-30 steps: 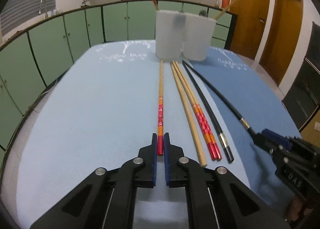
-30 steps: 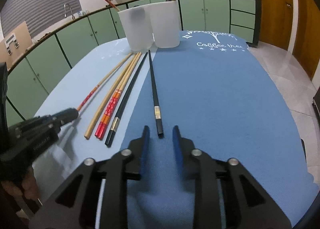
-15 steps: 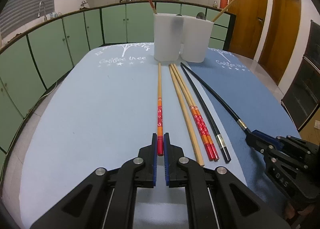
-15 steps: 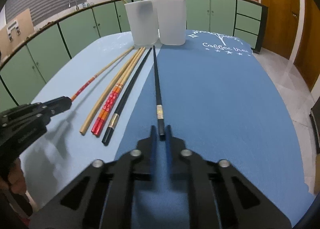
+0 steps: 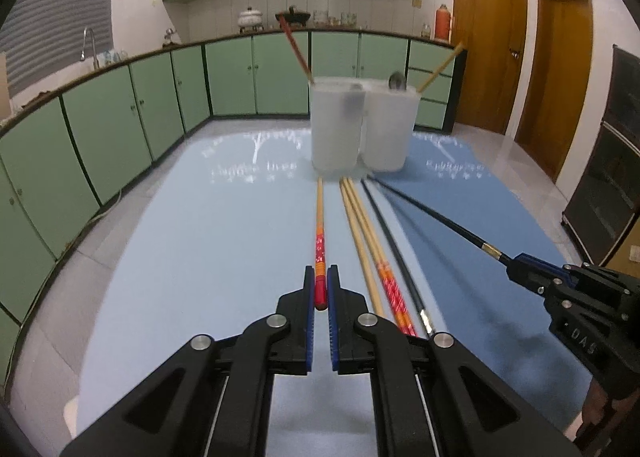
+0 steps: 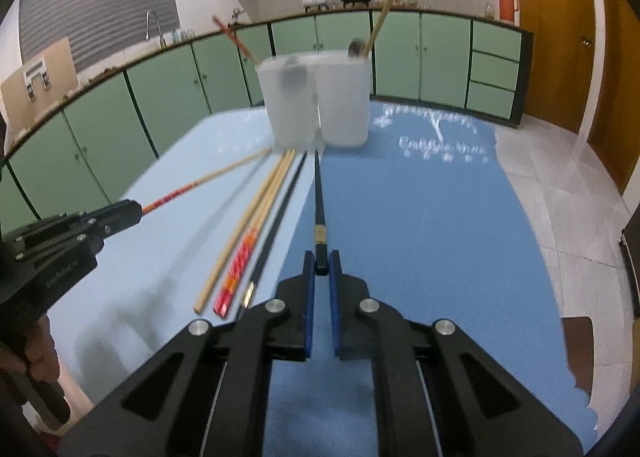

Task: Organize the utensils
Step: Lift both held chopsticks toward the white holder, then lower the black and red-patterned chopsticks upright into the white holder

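Each gripper has a chopstick pinched by its near end: the left gripper point(image 5: 321, 289) is closed narrow on the red-tipped bamboo chopstick point(image 5: 319, 225), and the right gripper point(image 6: 321, 263) is closed narrow on a black chopstick point(image 6: 319, 193). Both sticks run straight ahead from the jaws, long axes pointing away toward the two frosted cups point(image 5: 362, 125) at the far end of the desk point(image 5: 180, 237), with their far tips close to the cup bases. The held sticks look raised at the gripped end, though how far the tips are off the cloth cannot be told. Between the two grippers three more chopsticks point(image 5: 372, 241) lie flat and roughly parallel, also pointing at the cups. The left stick lines up with the left cup point(image 5: 335, 123), the black one with the gap between the cups, nearer the right cup point(image 6: 344, 101). Judging from this, the coming move is to tip each stick upright and drop it tip-first over a rim; the long lever may swing and knock the cups
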The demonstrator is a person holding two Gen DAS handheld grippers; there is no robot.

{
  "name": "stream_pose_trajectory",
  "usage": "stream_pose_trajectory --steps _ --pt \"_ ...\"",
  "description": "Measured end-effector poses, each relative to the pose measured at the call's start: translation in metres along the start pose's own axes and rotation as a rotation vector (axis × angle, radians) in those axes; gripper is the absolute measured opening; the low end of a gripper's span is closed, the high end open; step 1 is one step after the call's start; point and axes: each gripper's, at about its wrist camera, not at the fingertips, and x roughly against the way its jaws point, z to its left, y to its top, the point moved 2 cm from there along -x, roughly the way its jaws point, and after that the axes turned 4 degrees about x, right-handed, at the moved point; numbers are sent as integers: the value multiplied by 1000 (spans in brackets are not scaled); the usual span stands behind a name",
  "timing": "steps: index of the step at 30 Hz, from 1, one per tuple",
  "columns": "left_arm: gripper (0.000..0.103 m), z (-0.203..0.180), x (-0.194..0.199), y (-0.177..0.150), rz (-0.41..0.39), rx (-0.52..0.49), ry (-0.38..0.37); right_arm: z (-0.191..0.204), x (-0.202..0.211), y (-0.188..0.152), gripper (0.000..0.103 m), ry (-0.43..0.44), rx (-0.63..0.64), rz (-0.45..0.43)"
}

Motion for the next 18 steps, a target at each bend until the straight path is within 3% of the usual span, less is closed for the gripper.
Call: stream_pose_trajectory --steps 18 --pt "6 3 54 89 -213 -4 -57 -21 65 100 6 41 -12 -185"
